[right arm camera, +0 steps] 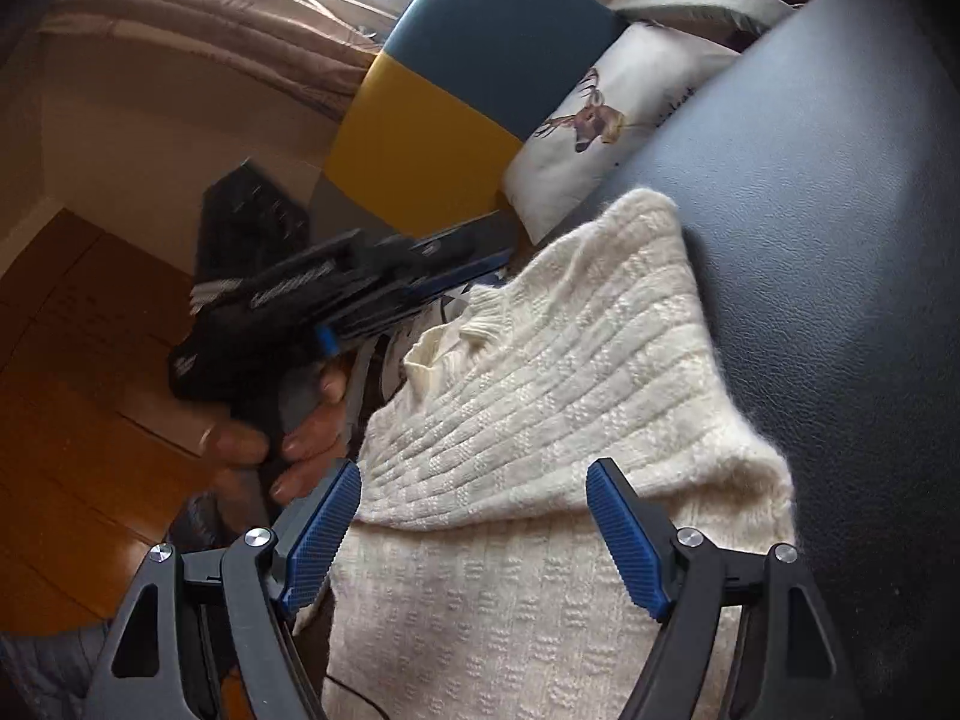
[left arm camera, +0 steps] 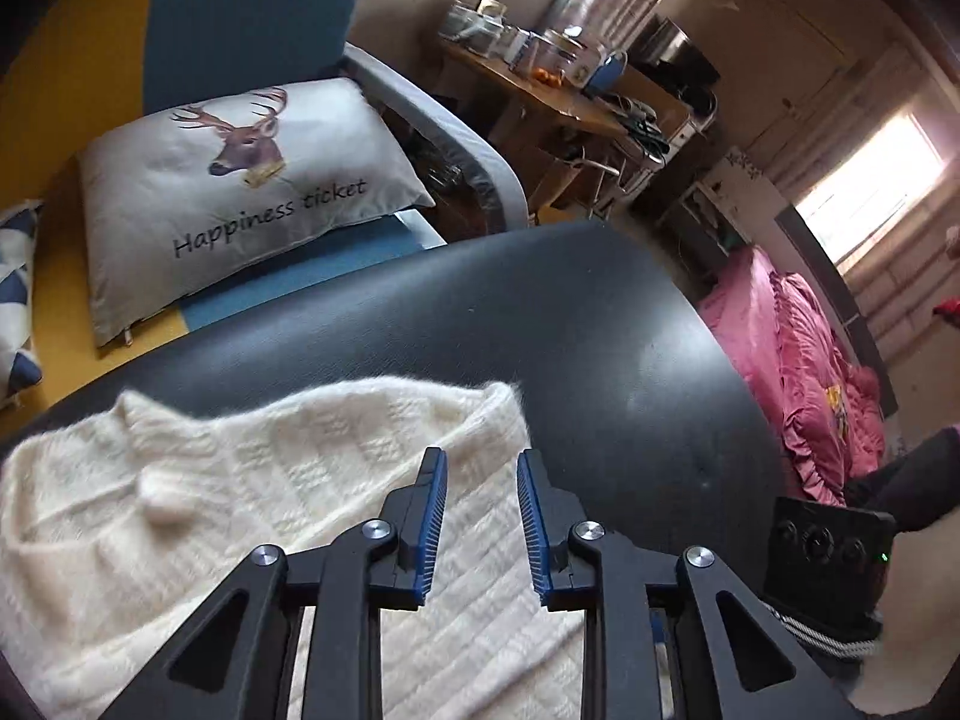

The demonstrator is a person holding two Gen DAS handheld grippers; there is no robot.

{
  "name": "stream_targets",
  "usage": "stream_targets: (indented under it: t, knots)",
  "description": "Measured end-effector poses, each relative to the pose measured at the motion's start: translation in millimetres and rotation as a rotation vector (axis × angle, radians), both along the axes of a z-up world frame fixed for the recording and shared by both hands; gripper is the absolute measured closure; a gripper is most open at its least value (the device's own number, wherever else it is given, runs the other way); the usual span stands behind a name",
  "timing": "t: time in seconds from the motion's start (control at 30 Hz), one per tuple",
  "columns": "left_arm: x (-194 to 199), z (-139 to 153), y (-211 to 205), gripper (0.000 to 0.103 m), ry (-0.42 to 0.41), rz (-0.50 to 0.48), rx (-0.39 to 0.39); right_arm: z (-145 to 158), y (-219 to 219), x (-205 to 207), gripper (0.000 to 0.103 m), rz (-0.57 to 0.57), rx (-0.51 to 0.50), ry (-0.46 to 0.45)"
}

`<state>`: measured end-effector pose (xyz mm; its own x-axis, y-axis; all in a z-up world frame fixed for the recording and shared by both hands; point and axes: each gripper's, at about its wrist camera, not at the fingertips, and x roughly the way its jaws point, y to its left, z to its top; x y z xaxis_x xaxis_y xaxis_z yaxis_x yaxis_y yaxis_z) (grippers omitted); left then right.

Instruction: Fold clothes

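I had the white sweater (right arm camera: 540, 360) lying on the black counter (left arm camera: 600, 330), one fold laid over. My left gripper (left arm camera: 482, 468) had fingers slightly apart and empty; my right gripper (right arm camera: 474, 480) gaped wide above it. More folding remained, I judged.

Sweater (right arm camera: 540, 372): cream knit, fuzzy, ribbed and block-textured. Seat surface (left arm camera: 600, 324): dark leather-like covering, fine grain, dull sheen noted. Left gripper (left arm camera: 482, 468) and right gripper (right arm camera: 474, 474): matt black plastic links, bright metal rivets, ridged blue pads (right arm camera: 624, 534). Pillow (left arm camera: 240, 192): smooth printed cloth. Floor (right arm camera: 78, 420): glossy wood planks. Bedding (left arm camera: 798, 360): pink cloth, ruffled.
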<state>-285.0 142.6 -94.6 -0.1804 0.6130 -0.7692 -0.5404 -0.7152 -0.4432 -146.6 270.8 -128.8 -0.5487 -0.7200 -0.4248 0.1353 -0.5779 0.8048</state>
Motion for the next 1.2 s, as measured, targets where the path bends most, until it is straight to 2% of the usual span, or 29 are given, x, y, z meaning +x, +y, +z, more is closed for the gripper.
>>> stream_targets:
  t: [0.13, 0.2, 0.23, 0.27, 0.3, 0.37, 0.43, 0.5, 0.57, 0.63, 0.7, 0.8, 0.9, 1.07, 1.2]
  knots:
    - [-26, -23, 37, 0.06, -0.076, -0.083, -0.024, -14, -11, -13, 0.023, 0.021, 0.077, -0.026]
    - [-32, -35, 49, 0.056, -0.108, -0.124, -0.055, -19, -10, -9, 0.023, 0.014, 0.08, 0.007]
    - [-33, -40, 54, 0.056, -0.11, -0.146, -0.069, -22, -9, -7, 0.023, 0.011, 0.082, 0.023]
    - [-31, -43, 57, 0.069, -0.094, -0.167, -0.08, -25, -9, -6, 0.024, 0.008, 0.083, 0.039]
    - [-30, -46, 60, 0.093, -0.078, -0.187, -0.091, -27, -9, -4, 0.026, 0.005, 0.087, 0.052]
    - [-27, -46, 63, 0.093, -0.026, -0.192, -0.081, -29, -10, -2, 0.028, -0.001, 0.1, 0.068]
    - [-30, -50, 62, 0.093, 0.024, -0.133, -0.081, -33, -7, -3, 0.035, -0.023, 0.108, 0.057]
    - [-32, -58, 60, 0.089, 0.045, -0.076, -0.079, -35, -4, -3, 0.046, -0.042, 0.109, 0.041]
    - [-29, -59, 60, 0.088, 0.065, -0.049, -0.08, -37, -1, -3, 0.051, -0.053, 0.109, 0.031]
    - [-26, -53, 54, 0.086, 0.044, -0.024, -0.073, -37, -1, -4, 0.053, -0.054, 0.115, 0.025]
    - [-22, -38, 36, 0.077, 0.044, 0.036, -0.032, -36, -1, -4, 0.053, -0.053, 0.121, 0.021]
    - [-7, -15, -6, 0.062, 0.102, 0.149, 0.019, -32, -1, -5, 0.053, -0.044, 0.133, -0.002]
    - [22, -9, -53, 0.062, 0.127, 0.223, 0.021, -17, -2, -12, 0.046, -0.048, 0.17, 0.0]
    - [68, -25, -125, 0.062, 0.143, 0.343, -0.051, 16, -16, -55, 0.046, -0.059, 0.383, 0.073]
    - [83, -47, -178, 0.062, 0.111, 0.467, -0.067, -2, -30, -112, 0.046, -0.041, 0.606, 0.02]
